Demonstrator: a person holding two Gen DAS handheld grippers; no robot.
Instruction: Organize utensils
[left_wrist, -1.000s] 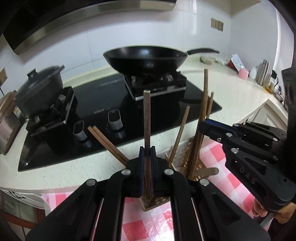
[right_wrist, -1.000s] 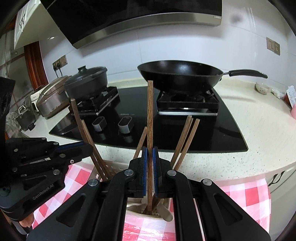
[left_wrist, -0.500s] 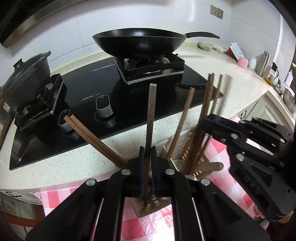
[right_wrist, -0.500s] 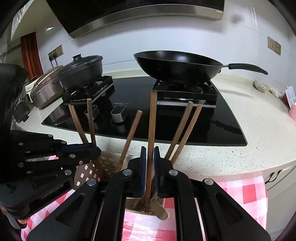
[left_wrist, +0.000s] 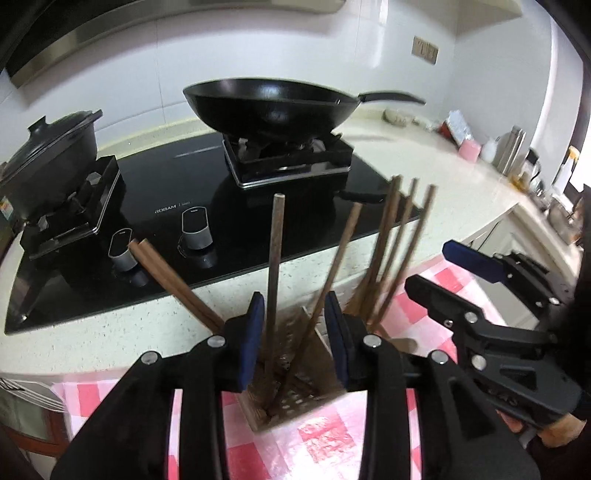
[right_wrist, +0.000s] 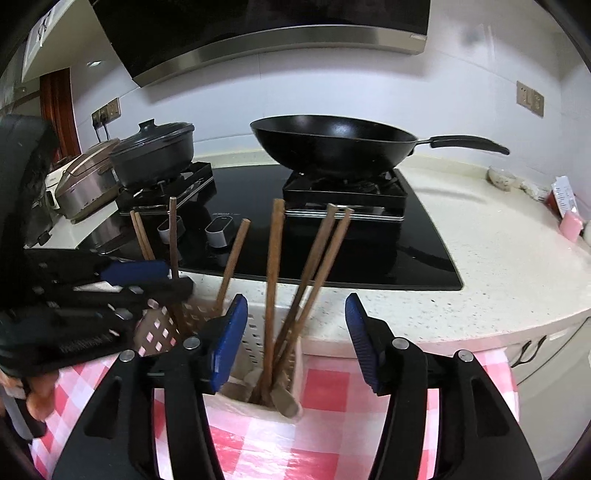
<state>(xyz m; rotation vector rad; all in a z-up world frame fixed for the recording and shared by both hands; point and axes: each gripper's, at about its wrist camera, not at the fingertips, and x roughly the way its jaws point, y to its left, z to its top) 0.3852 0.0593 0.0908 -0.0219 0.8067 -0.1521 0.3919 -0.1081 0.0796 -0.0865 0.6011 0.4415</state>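
A beige perforated utensil holder stands on the pink checked cloth with several brown wooden chopsticks leaning in it. My left gripper hangs just above its near rim, jaws opening. One upright chopstick stands free between the blue pads, close to the left one. In the right wrist view the same holder sits below my right gripper, whose jaws are also opening wide around a loose upright chopstick. Each view shows the other gripper at its side: the right gripper, the left gripper.
Behind the holder runs a speckled counter edge and a black glass hob with two knobs. A black wok and a lidded black pot sit on the burners. A metal appliance stands at far left.
Both grippers were shut on upright chopsticks; they lowered them into the holder, then opened and let go. The chopsticks now stand loose among the others.
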